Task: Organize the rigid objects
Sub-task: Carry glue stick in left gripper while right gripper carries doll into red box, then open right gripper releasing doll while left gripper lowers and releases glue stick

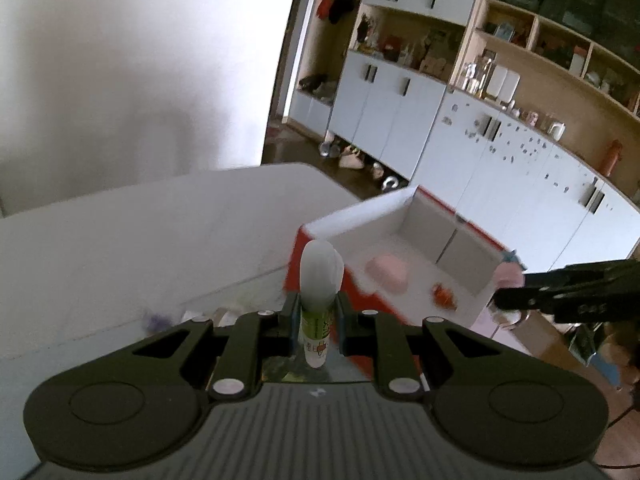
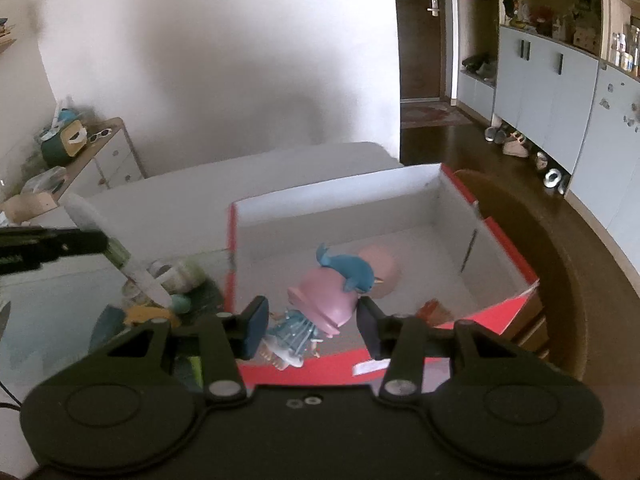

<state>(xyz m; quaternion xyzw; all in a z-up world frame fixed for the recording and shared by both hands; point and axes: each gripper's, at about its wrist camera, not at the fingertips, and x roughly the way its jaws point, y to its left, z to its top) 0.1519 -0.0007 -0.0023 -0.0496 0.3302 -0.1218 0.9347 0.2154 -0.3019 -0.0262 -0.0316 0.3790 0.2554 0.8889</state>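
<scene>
Two grippers are carrying loads toward the red box [image 2: 500, 312]: the left gripper [image 1: 318, 320] pinching a glue stick [image 1: 320, 280] upright, the right gripper [image 2: 312, 320] apparently clamping a pink-haired figurine [image 2: 320, 304] over the near wall; each should be clearing the rim before letting go.

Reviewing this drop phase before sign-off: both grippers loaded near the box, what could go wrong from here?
1. The right gripper holds the pink-haired figurine near its head, with its body hanging below; it may twist or slip.
2. The left gripper pinches the tall glue stick low down, so it could tip.
3. Both are near the red box at once; they may collide, or a drop could hit the pink object inside.
</scene>
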